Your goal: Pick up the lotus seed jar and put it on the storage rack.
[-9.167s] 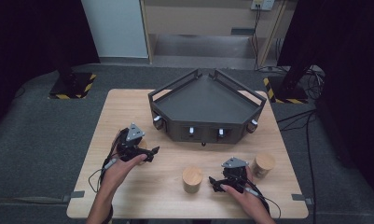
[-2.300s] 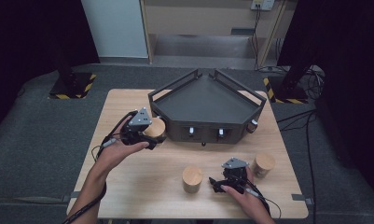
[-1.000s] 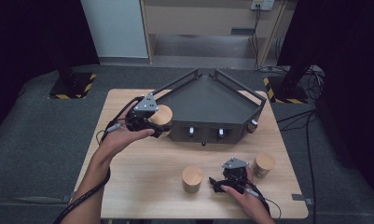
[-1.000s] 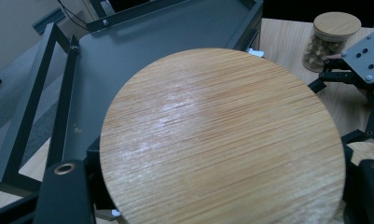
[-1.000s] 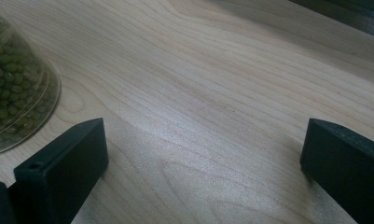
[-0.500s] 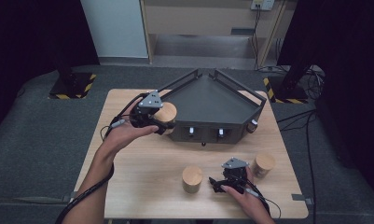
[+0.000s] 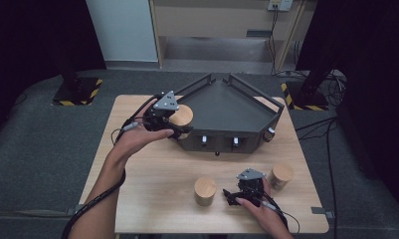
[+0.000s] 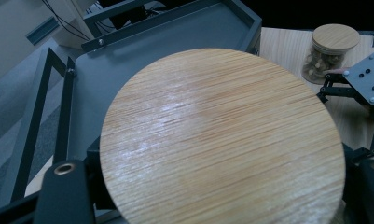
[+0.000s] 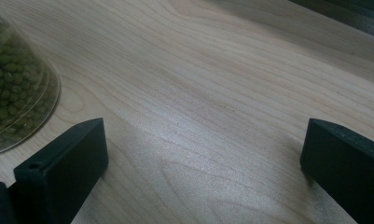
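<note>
Wooden-lidded jar [image 7: 181, 115] had moved up to the tray's [image 7: 222, 107] edge, squeezed tight in our left gripper [image 7: 168, 124]. We could drop it in soon. Our right gripper [image 7: 233, 196] rested wide open, empty.

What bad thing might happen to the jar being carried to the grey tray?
The left hand-held gripper holds the wood-lidded jar in the air right at the tray's raised rail; the jar's bottom may knock that rail and tip. If the grip slips, it could drop onto the table and roll toward the jar in the middle.
</note>
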